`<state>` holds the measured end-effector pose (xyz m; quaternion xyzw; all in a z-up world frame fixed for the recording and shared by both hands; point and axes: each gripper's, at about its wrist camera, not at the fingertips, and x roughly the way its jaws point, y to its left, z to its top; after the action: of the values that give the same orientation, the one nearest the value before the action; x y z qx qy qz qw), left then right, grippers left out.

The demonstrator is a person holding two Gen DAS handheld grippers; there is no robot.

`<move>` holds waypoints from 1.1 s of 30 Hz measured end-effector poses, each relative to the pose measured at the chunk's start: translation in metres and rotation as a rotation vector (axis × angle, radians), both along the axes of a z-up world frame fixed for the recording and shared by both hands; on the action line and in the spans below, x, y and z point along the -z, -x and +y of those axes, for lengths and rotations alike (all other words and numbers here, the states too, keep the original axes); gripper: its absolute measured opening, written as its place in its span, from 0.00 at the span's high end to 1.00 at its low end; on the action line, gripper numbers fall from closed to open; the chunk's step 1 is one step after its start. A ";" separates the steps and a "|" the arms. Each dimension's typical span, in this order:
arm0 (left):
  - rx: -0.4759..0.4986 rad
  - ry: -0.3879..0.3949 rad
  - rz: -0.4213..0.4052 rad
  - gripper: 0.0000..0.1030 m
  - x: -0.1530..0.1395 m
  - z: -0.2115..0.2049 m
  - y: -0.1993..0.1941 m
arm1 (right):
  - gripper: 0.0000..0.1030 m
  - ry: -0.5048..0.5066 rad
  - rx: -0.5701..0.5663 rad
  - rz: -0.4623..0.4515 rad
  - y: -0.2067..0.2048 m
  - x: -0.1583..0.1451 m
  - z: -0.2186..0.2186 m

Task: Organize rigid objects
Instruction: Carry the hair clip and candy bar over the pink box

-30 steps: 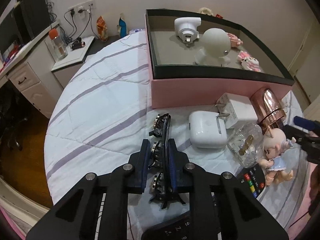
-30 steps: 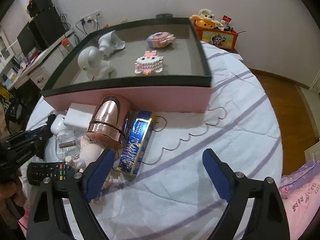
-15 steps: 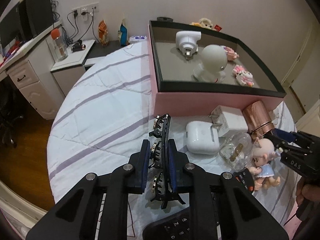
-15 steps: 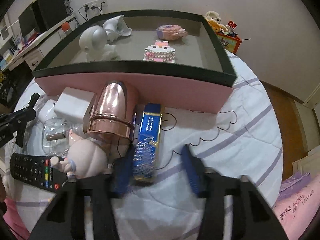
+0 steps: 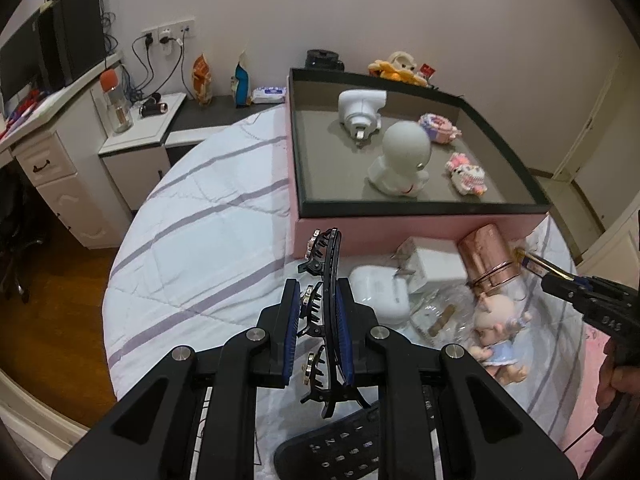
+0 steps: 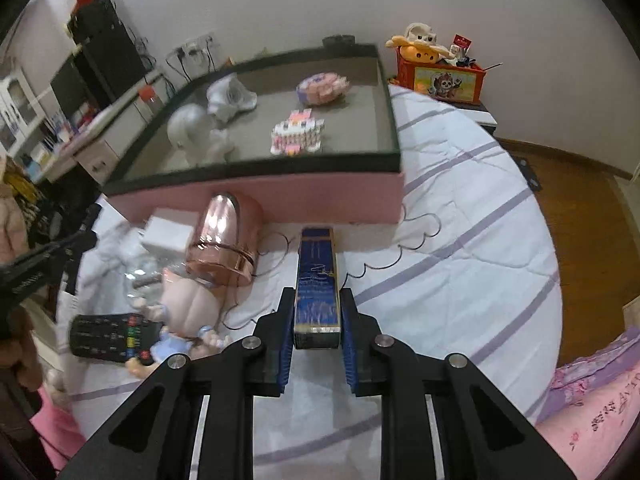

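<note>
Both grippers are gripping: left gripper (image 5: 317, 336) fingers clamping the black hair clip (image 5: 326, 320), right gripper (image 6: 317, 334) the blue box (image 6: 317, 280); pink tray (image 5: 420, 210) ahead holding four items, several remaining on the bed (image 5: 208, 240).

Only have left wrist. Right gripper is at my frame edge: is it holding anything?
Observer: Yes. The right gripper is shut on a long blue box, gripped at its near end.
Operator: Which way does the box point?
Observer: Its far end points at the tray's pink wall, just right of the copper cup.
Operator: Anything on the quilt right of the box?
Observer: A thin black cord, looped on the quilt near the tray's front corner.
</note>
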<state>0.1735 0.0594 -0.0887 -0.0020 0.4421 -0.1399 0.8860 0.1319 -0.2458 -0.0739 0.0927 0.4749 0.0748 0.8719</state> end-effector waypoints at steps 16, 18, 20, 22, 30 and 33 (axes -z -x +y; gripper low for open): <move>0.032 0.011 -0.099 0.83 -0.059 -0.027 -0.038 | 0.80 -0.069 -0.035 -0.177 -0.024 -0.072 -0.013; 0.040 0.015 -0.099 0.83 -0.063 -0.032 -0.048 | 0.80 -0.051 -0.041 -0.196 -0.037 -0.081 -0.009; 0.049 0.016 -0.095 0.83 -0.066 -0.039 -0.061 | 0.80 -0.041 -0.042 -0.207 -0.051 -0.085 -0.006; 0.053 0.012 -0.092 0.83 -0.066 -0.045 -0.074 | 0.80 -0.014 -0.039 -0.214 -0.066 -0.086 -0.002; 0.042 -0.018 -0.010 0.83 -0.046 -0.065 -0.139 | 0.80 0.104 -0.024 -0.170 -0.141 -0.068 0.012; 0.032 -0.044 0.040 0.83 -0.027 -0.071 -0.158 | 0.80 0.153 -0.021 -0.124 -0.165 -0.048 0.015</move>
<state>0.3319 -0.0120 -0.0613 0.0218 0.4625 -0.1440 0.8746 0.2969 -0.2308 -0.0257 0.0160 0.4252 0.0528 0.9034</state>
